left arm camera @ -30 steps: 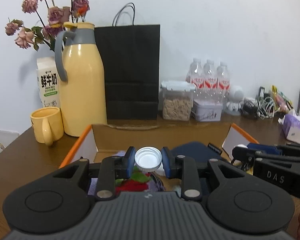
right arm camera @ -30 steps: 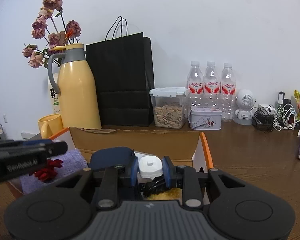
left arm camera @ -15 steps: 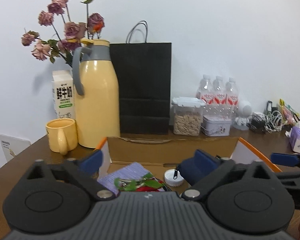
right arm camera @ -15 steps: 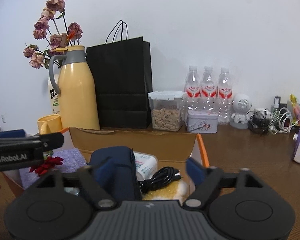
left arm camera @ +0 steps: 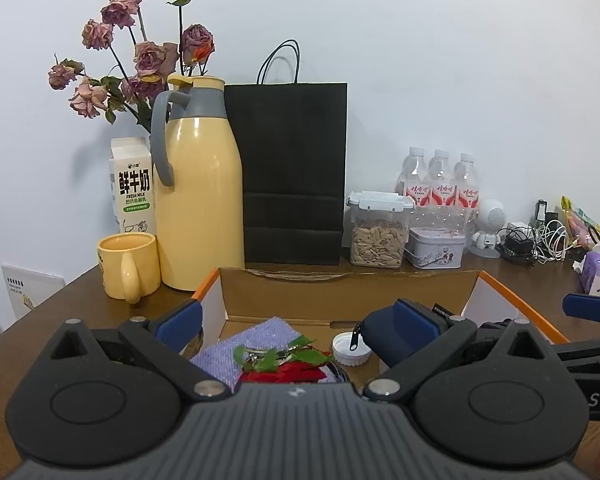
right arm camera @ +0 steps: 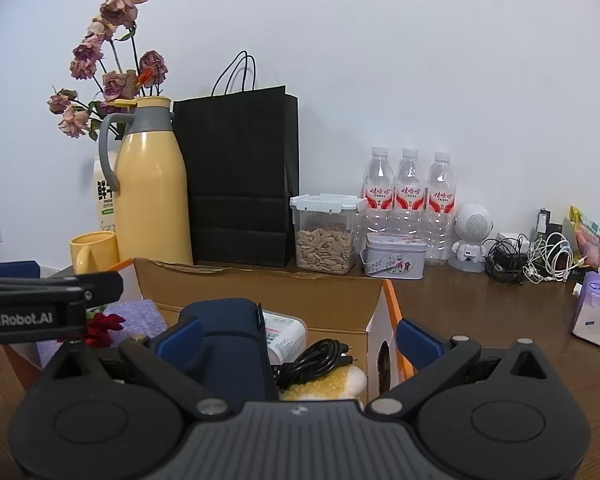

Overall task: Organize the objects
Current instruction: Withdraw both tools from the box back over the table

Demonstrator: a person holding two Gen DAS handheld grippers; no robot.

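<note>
Left gripper (left arm camera: 296, 322) sits lower centre of the left wrist view, jaws spread wide and pinching nothing; they have just been opening. Right gripper (right arm camera: 298, 338) is the same in the right wrist view, jaws just opened to full spread, nothing between the pads. Both hover at the near edge of the open cardboard box with orange trim (left arm camera: 340, 292), pointing slightly down into it. Just ahead of the left gripper, lower centre, lies the small white ribbed bottle cap (left arm camera: 351, 349) on the box floor, beside the red artificial flower with green leaves (left arm camera: 288, 364) on a purple knitted cloth (left arm camera: 236, 340). Dark navy zip pouch (right arm camera: 228, 328) lies centre of the box, long axis running away from the camera, closest to the right gripper's left finger. Right of it are a white flat bottle with label (right arm camera: 284, 330) and a coiled black cable (right arm camera: 316, 360), directly ahead between the right jaws. The right hand looks nearer to these, the left nearer to the cap. Behind the box, well apart, stand a yellow thermos jug (left arm camera: 198, 200) and a black paper bag (left arm camera: 292, 168).
</note>
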